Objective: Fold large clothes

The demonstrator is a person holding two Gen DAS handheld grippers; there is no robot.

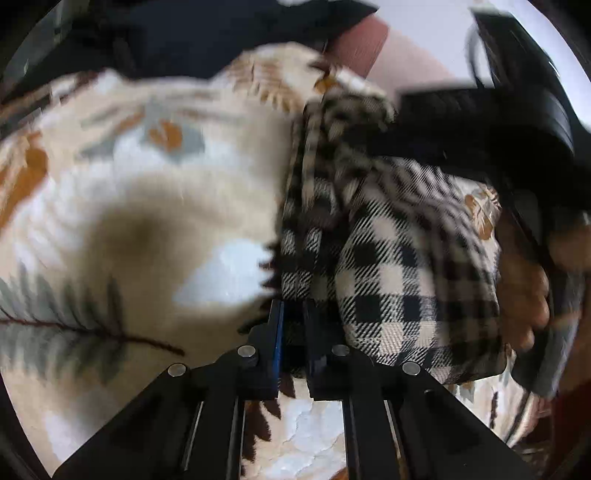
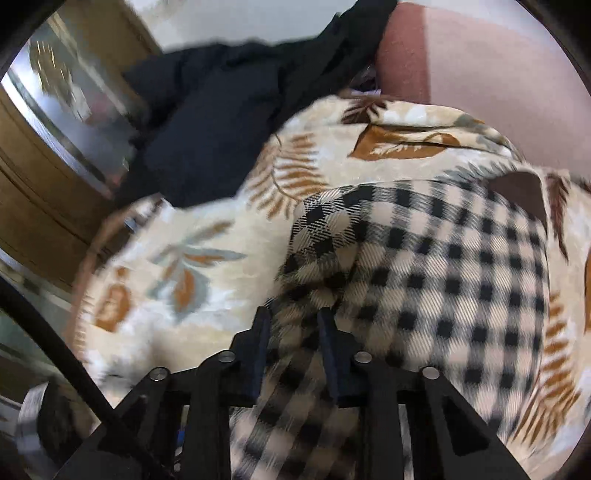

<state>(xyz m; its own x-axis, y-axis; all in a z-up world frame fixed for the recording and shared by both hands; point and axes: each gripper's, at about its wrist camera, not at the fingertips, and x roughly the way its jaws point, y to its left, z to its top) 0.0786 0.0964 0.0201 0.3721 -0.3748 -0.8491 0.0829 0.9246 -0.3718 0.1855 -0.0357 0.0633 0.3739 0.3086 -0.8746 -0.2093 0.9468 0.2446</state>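
Note:
A black-and-cream checked garment (image 1: 384,273) lies on a cream leaf-patterned blanket (image 1: 140,192). My left gripper (image 1: 293,314) is shut on the garment's near edge, the cloth pinched between its narrow-set fingers. In the right wrist view the same checked garment (image 2: 436,258) spreads over the blanket (image 2: 192,243). My right gripper (image 2: 293,321) is shut on a bunched fold of it, and the cloth hangs down between the fingers. The right gripper's black body (image 1: 480,122) and the hand holding it show at the right of the left wrist view.
A dark navy garment (image 2: 229,122) lies heaped at the blanket's far edge, also in the left wrist view (image 1: 207,33). A pink-brown cushion (image 2: 480,74) is behind the blanket. A wooden-framed glass panel (image 2: 55,122) stands at the left.

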